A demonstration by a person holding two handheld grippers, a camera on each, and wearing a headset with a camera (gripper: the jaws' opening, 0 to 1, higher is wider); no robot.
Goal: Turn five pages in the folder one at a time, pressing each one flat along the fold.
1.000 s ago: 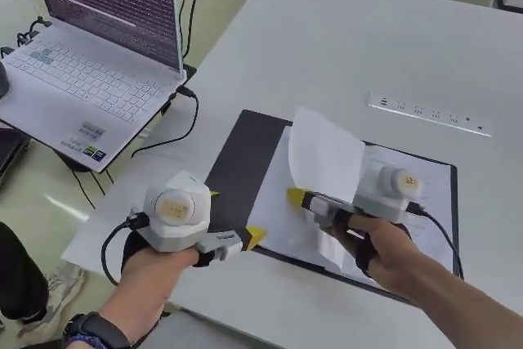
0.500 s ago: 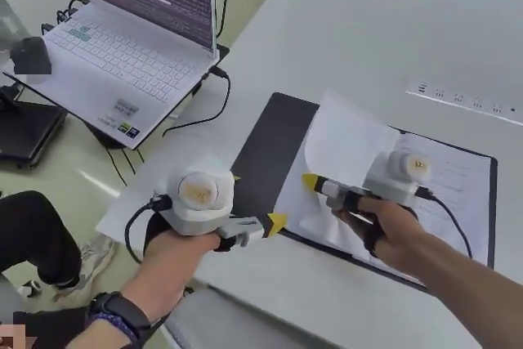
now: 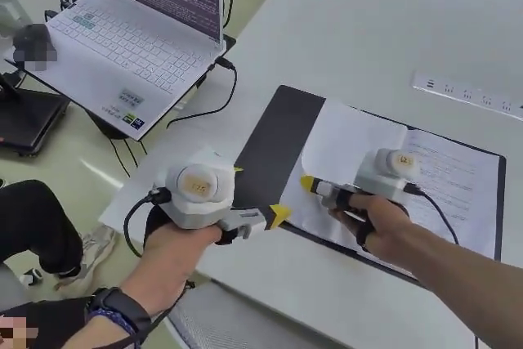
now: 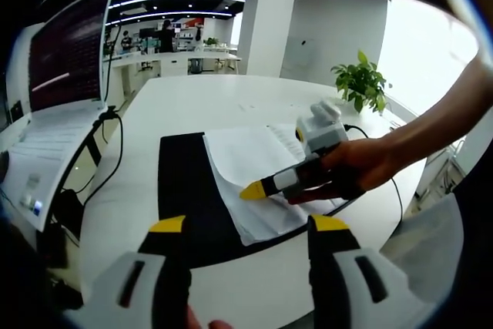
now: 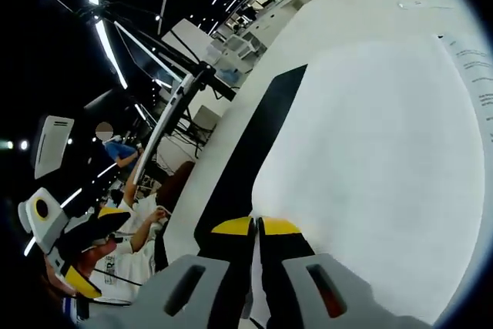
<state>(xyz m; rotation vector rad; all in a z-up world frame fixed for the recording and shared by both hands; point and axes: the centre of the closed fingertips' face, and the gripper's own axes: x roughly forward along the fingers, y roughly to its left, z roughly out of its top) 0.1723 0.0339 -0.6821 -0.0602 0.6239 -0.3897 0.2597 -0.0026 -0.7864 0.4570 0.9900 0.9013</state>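
Folder [image 3: 274, 149] lies open on table [image 3: 368, 38], black left cover bare. Page [image 3: 351, 149] arches over fold, leaning left, not yet flat. Right gripper [image 3: 309, 183] at page's lower left edge, jaws closed together; we judge sheet is pinched. Left gripper [image 4: 248, 225] hovers by folder's near-left corner, jaws wide, empty. We judge step: one page mid-turn; count unknowable. Next we need: lay page on cover, release, press along fold.
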